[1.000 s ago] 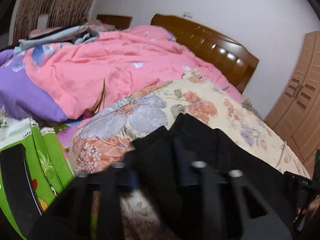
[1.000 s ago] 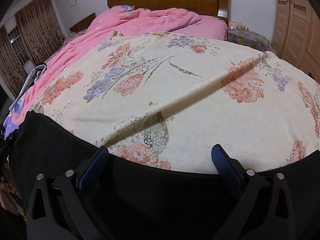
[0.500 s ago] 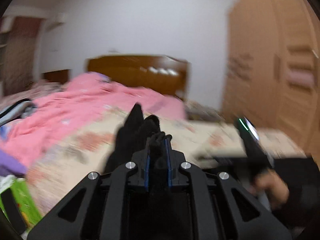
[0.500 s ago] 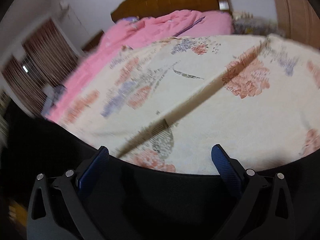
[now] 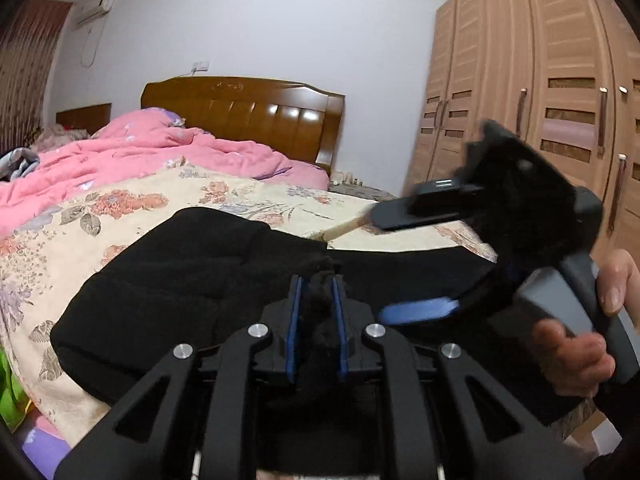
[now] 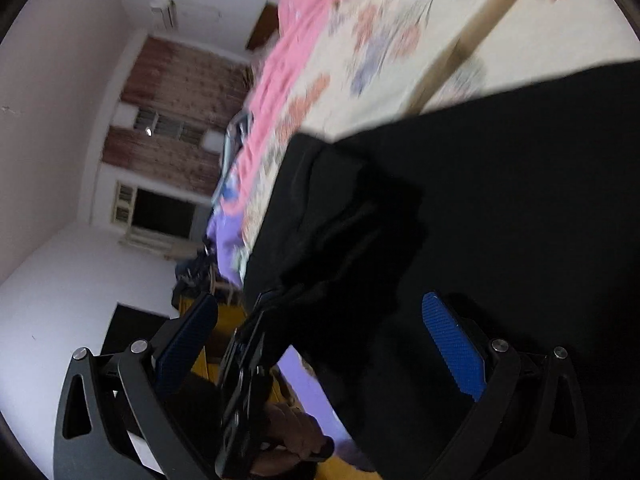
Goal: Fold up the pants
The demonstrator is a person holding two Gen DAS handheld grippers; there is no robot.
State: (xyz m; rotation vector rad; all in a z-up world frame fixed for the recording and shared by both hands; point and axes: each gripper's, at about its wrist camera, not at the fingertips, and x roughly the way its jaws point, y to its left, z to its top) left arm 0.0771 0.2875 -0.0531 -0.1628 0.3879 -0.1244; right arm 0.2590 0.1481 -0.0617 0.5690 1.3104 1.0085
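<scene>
The black pants (image 5: 192, 264) lie on the floral bedspread (image 5: 120, 208) at the bed's near edge. My left gripper (image 5: 316, 284) is shut on a bunched edge of the pants, which stands up between the blue pads. My right gripper (image 5: 416, 308) shows at the right of the left wrist view, held in a hand, open, its blue pad just over the pants. In the tilted right wrist view the pants (image 6: 500, 200) fill the right side and my right gripper (image 6: 320, 332) is wide open over them. The left gripper (image 6: 248, 360) appears there too, holding the cloth.
A pink quilt (image 5: 120, 152) is heaped at the left of the bed, before a wooden headboard (image 5: 248, 116). A tall wooden wardrobe (image 5: 540, 92) stands to the right. A green patterned cloth (image 5: 8, 392) hangs at the bed's near left.
My left gripper has closed on the pants' edge and swung to face the headboard. My right gripper has rolled sideways and moved toward the left gripper, staying open.
</scene>
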